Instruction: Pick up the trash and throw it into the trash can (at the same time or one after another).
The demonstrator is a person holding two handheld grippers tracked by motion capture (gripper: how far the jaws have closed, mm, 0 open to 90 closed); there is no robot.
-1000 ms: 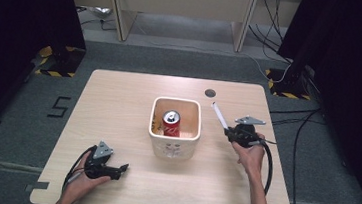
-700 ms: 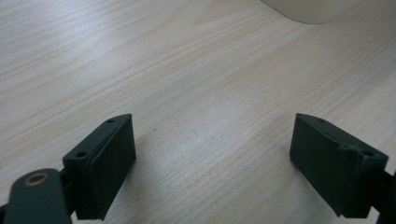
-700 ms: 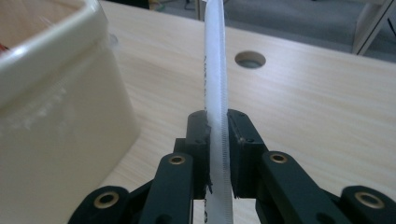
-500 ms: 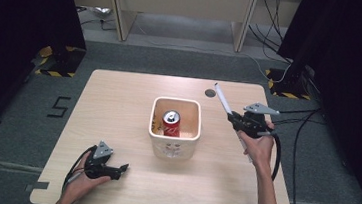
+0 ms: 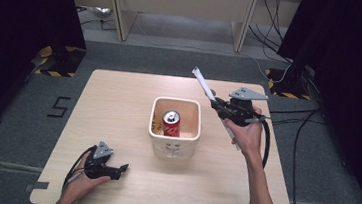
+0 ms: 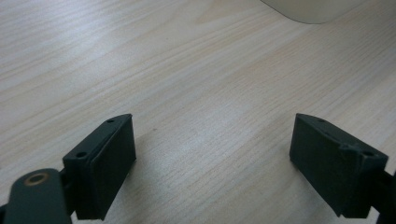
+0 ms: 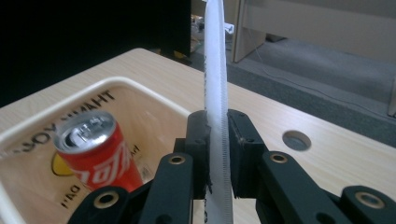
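My right gripper (image 7: pixel 216 154) has its jaws clamped on a strip (image 7: pixel 215 84), one pad on each flat face. The strip is long, thin and white, with a fine ribbed or toothed edge running down one side; it stands up out of the jaws and tapers off toward its top end. In the high view I see the same strip (image 5: pixel 202 81) slanting up and away from the right gripper (image 5: pixel 217 104), and a further length of it comes out below my hand (image 5: pixel 246 133), so the grip sits partway along it. It hangs in the air over the table (image 5: pixel 118 106), just to the right of the tub (image 5: pixel 173 144) and not touching it.

The tub is cream, square with rounded corners, with printed lettering on its inner floor. A red can (image 5: pixel 171 122) stands upright in it, silver top up. In the right gripper view the can (image 7: pixel 95 151) sits just left of my jaws.

My left gripper (image 5: pixel 111 169) rests near the table's front left edge, well apart from the tub. Its jaws are spread wide with nothing but bare wood between them; in its own view the left gripper (image 6: pixel 212 154) has the tub's corner (image 6: pixel 313 9) at the top.
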